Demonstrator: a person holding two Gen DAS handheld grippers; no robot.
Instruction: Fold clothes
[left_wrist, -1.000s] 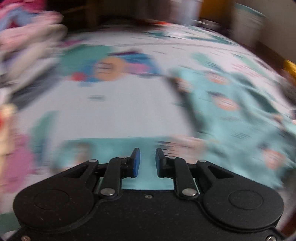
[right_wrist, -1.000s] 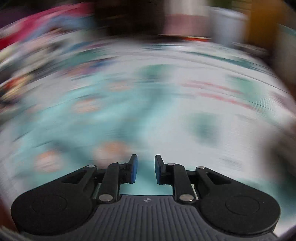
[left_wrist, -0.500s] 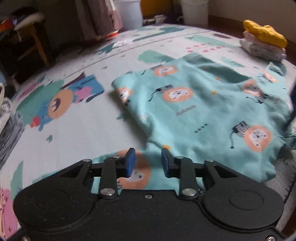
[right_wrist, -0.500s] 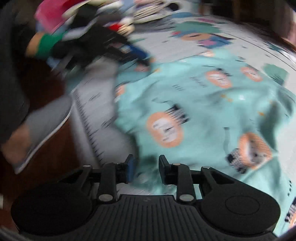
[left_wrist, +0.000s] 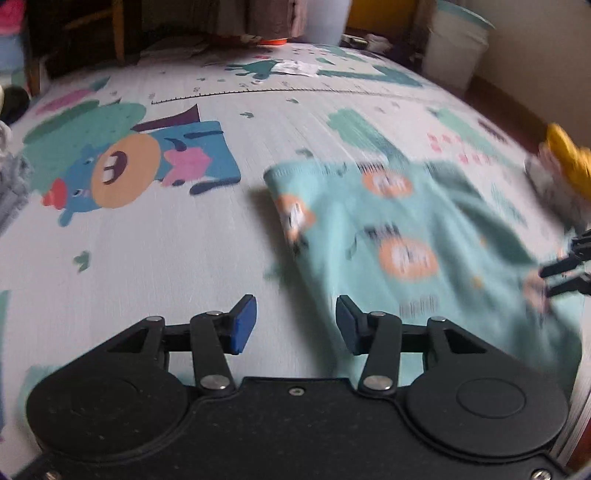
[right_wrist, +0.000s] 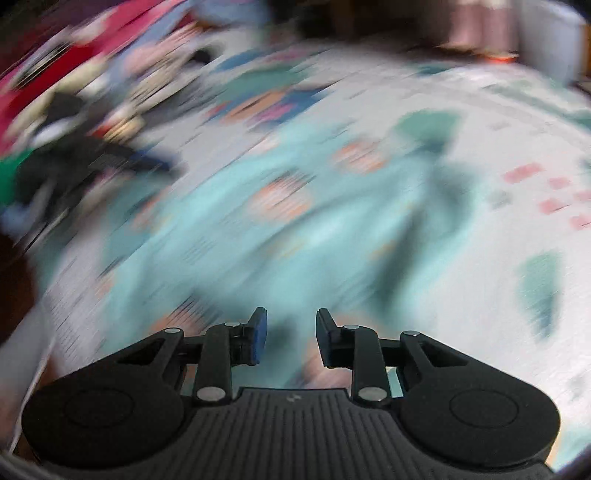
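Play mat (left_wrist: 177, 258) on floor: 1 teal shirt (left_wrist: 424, 251) spread flat. Left hand-held gripper (left_wrist: 295, 319) & right hand-held gripper (right_wrist: 289, 338): 2 total, both spread, empty.

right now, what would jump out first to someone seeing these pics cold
The teal lion-print garment spread on the cartoon play mat, right of centre in the left wrist view. The left gripper is open over bare mat beside the garment's edge; the right gripper is open above the same cloth, in a heavily blurred view.
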